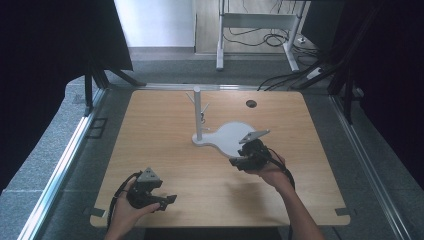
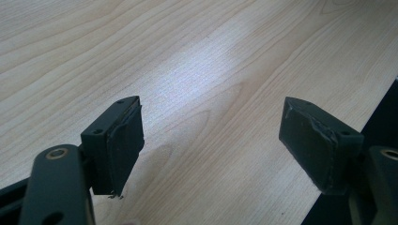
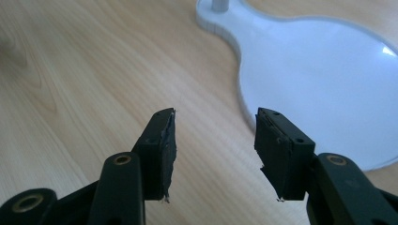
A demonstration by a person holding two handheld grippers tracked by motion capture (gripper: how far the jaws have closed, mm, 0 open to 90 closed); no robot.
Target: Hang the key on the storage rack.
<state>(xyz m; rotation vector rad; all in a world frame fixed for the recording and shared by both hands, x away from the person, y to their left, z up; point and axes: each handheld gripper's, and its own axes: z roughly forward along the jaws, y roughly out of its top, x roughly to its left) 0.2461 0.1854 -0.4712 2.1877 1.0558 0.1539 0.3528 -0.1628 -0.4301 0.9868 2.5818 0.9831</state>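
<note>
A white stand rises near the table's middle: a grey post [image 1: 198, 112] with small pegs on a flat white pear-shaped base [image 1: 227, 135]. My right gripper [image 1: 238, 163] hovers at the base's front edge, pointing left and down. In the right gripper view its jaws [image 3: 213, 136] are open and nothing is between them, with the base [image 3: 305, 70] just ahead to the right and the foot of the post [image 3: 217, 4] at the top. My left gripper [image 1: 168, 201] rests low at the table's front left, open over bare wood [image 2: 211, 126].
The wooden table [image 1: 165, 150] has a dark round cable hole [image 1: 251, 103] at the back right. Its front edge lies close to my left gripper. Black curtains hang on both sides, and a metal desk frame [image 1: 257, 22] with cables stands on the floor behind.
</note>
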